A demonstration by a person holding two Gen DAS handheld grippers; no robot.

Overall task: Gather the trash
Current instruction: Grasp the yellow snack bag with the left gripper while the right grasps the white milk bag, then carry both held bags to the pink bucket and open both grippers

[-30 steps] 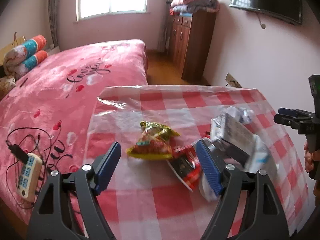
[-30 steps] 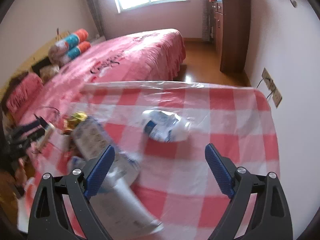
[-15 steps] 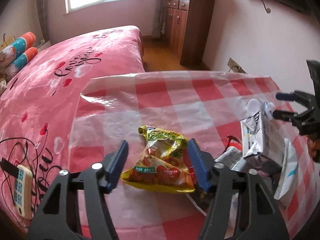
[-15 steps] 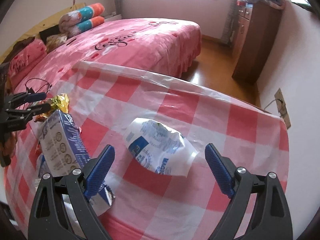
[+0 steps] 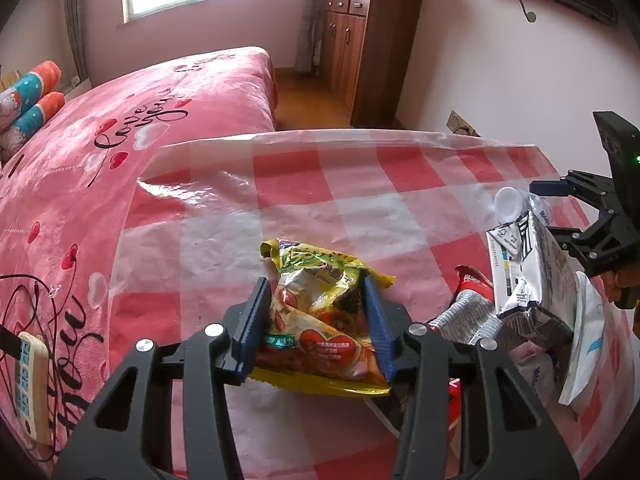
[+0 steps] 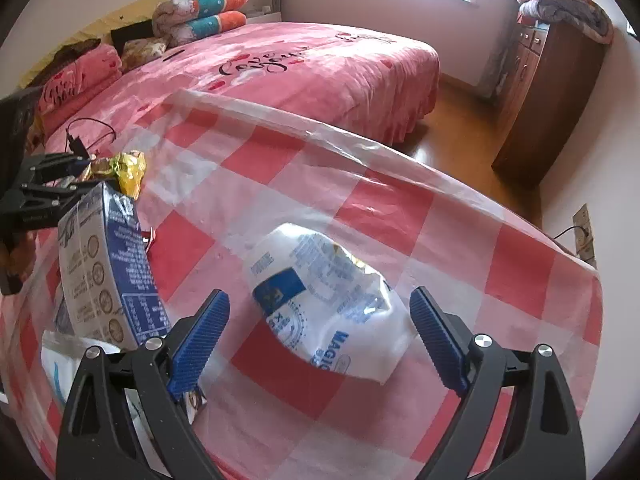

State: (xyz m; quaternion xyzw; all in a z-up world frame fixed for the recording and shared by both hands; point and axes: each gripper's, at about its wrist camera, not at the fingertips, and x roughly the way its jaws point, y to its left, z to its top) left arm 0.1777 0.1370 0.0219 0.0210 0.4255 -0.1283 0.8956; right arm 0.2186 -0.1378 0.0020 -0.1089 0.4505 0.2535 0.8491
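Left wrist view: the left gripper [image 5: 316, 316] has just been closing its jaws, and its blue pads now seem to pinch the yellow snack bag [image 5: 320, 320] lying on the checked tablecloth [image 5: 360, 184]. Right wrist view: the right gripper [image 6: 318, 340] stands wide apart around the white plastic bag [image 6: 336, 304], not touching it, with a milk carton [image 6: 108, 268] just beside.

My left black claw with blue ribbed pads [image 5: 316, 320] is pitched down, jaws just been closing, both pads now pressing the sides of the crinkled yellow-green snack packet [image 5: 320, 316]. My right black claw with blue pads [image 6: 320, 336] is also pitched down, jaws spread wide, pads clear of everything, nothing gripped.
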